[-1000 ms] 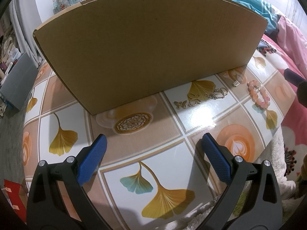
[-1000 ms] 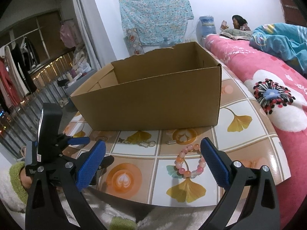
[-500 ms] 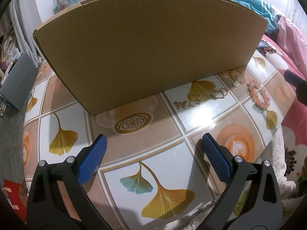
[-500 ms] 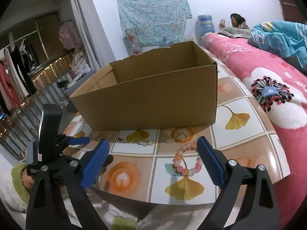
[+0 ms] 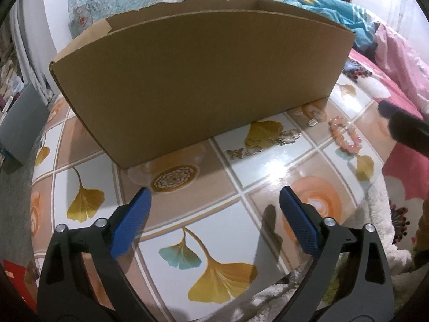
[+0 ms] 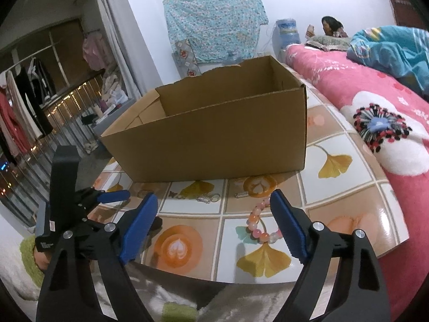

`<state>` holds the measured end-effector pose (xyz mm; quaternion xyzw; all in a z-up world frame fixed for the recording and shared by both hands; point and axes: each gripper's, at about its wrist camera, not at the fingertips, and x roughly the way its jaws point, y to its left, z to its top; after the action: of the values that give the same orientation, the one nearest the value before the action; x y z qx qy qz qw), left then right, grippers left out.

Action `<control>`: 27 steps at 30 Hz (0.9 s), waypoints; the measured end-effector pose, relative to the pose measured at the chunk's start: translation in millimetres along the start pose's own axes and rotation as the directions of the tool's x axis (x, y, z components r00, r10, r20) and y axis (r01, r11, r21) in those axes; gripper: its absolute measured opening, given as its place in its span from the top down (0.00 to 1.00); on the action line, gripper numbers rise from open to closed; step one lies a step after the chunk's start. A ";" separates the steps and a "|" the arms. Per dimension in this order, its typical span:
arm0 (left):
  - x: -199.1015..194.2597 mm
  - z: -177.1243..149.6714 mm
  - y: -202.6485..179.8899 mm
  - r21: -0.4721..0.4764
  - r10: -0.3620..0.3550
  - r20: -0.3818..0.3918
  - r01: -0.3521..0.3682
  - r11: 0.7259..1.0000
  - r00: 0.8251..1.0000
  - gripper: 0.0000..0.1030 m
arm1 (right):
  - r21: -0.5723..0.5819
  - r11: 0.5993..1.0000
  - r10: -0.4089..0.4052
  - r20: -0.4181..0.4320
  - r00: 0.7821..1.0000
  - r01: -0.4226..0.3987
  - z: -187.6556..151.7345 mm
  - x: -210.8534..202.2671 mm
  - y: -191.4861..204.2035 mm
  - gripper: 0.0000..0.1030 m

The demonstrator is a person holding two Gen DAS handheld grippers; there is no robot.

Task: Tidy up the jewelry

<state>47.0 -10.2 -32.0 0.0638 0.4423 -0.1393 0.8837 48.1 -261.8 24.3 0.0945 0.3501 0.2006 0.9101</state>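
An open cardboard box [image 6: 214, 134] stands on a table [image 5: 268, 166] covered with a ginkgo-leaf and coffee-cup patterned cloth, and the jewelry lies in a row along the foot of its near wall. In the right wrist view, a pink beaded bracelet [image 6: 258, 224] lies at about 12 o'clock from the right gripper [image 6: 211, 221], partly behind its right fingertip; a small silver spring-like charm [image 6: 240, 194] and a silver keyring piece [image 6: 207, 197] lie beyond it, closer to the box. The right gripper's jaws have just been closing a little yet stand apart over the tabletop with nothing between them. In the left wrist view, the left gripper [image 5: 214, 212] also stands with its jaws apart and empty, having just narrowed slightly, while a butterfly charm [image 5: 237, 153] lies at about 1 o'clock and the bracelet [image 5: 346, 137] at 2 o'clock.
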 end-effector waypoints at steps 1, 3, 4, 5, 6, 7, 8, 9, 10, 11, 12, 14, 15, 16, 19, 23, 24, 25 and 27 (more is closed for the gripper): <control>-1.5 -0.8 -0.9 0.000 -0.003 0.004 0.003 1.000 1.000 0.13 | 0.009 1.000 0.004 -0.004 1.000 -0.004 -1.0 1.3 -0.4 0.20; -2.5 -1.4 -0.6 -0.002 -0.013 0.011 0.013 1.000 1.000 0.16 | 0.027 1.000 0.012 -0.015 1.000 -0.012 -3.0 3.4 -1.1 0.23; -3.4 -2.5 -0.1 -0.004 -0.017 0.014 0.017 1.000 1.000 0.18 | 0.030 0.999 0.015 -0.021 1.000 -0.014 -4.6 4.5 -0.8 0.23; -3.0 -2.6 0.9 -0.006 -0.020 0.016 0.020 1.000 1.000 0.19 | 0.032 0.999 0.017 -0.027 0.999 -0.016 -5.0 6.0 -0.5 0.24; -2.8 -2.7 1.5 -0.009 -0.020 0.018 0.020 1.000 1.000 0.19 | 0.034 0.999 0.019 -0.032 0.999 -0.018 -5.7 7.0 -0.2 0.24; -2.7 -2.3 1.9 -0.013 -0.023 0.021 0.023 1.000 1.000 0.22 | 0.036 0.999 0.023 -0.037 0.999 -0.022 -6.2 8.2 0.5 0.24; -2.7 -0.9 1.9 -0.015 -0.026 0.022 0.026 1.000 0.999 0.24 | 0.039 0.999 0.026 -0.043 0.999 -0.024 -6.4 9.5 1.5 0.25; -3.0 -0.2 2.3 -0.017 -0.027 0.025 0.027 0.999 0.999 0.24 | 0.041 0.999 0.030 -0.046 0.999 -0.028 -6.5 10.1 1.9 0.27; -3.6 0.3 3.3 -0.018 -0.027 0.030 0.028 0.999 0.999 0.25 | 0.043 0.999 0.033 -0.047 0.998 -0.031 -6.7 10.8 2.5 0.28; -5.0 0.9 3.1 -0.017 -0.034 0.038 0.035 0.999 0.999 0.26 | 0.045 0.998 0.036 -0.048 0.998 -0.034 -6.8 11.3 3.5 0.28; -6.4 1.5 2.5 -0.013 -0.040 0.045 0.041 0.999 0.998 0.27 | 0.045 0.998 0.037 -0.047 0.998 -0.035 -6.9 11.3 4.1 0.28; -7.4 3.2 0.4 -0.003 -0.040 0.054 0.040 0.999 0.998 0.27 | 0.047 0.998 0.041 -0.046 0.998 -0.039 -7.1 11.2 4.9 0.29; -8.2 3.8 -0.7 0.002 -0.043 0.058 0.043 0.999 0.997 0.27 | 0.048 0.998 0.042 -0.047 0.998 -0.039 -7.0 11.4 4.6 0.30; -8.6 4.7 -2.2 0.005 -0.045 0.062 0.044 0.999 0.997 0.28 | 0.049 0.998 0.042 -0.047 0.998 -0.040 -7.5 11.3 4.7 0.31; -10.9 6.6 -5.9 0.015 -0.055 0.077 0.054 0.998 0.995 0.30 | 0.047 0.998 0.041 -0.047 0.998 -0.039 -7.4 11.4 4.8 0.32; -11.8 8.9 -9.8 0.027 -0.061 0.085 0.059 0.998 0.994 0.30 | 0.048 0.998 0.047 -0.045 0.998 -0.045 -7.6 10.9 5.4 0.33; -11.3 8.9 -10.3 0.028 -0.063 0.084 0.061 0.998 0.994 0.30 | 0.044 0.998 0.045 -0.045 0.998 -0.043 -7.9 11.1 6.4 0.33; -10.1 8.8 -11.2 0.029 -0.067 0.081 0.065 0.997 0.994 0.30 | 0.042 0.998 0.044 -0.046 0.998 -0.042 -8.5 11.3 7.1 0.34; -9.5 7.3 -10.9 0.031 -0.073 0.077 0.071 0.997 0.994 0.31 | 0.045 0.998 0.050 -0.050 0.997 -0.047 -9.1 12.4 7.7 0.36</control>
<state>43.8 -20.6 -19.9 0.0549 0.4075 -0.1796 0.8937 47.9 -249.2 12.5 0.1177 0.3753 0.2173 0.8933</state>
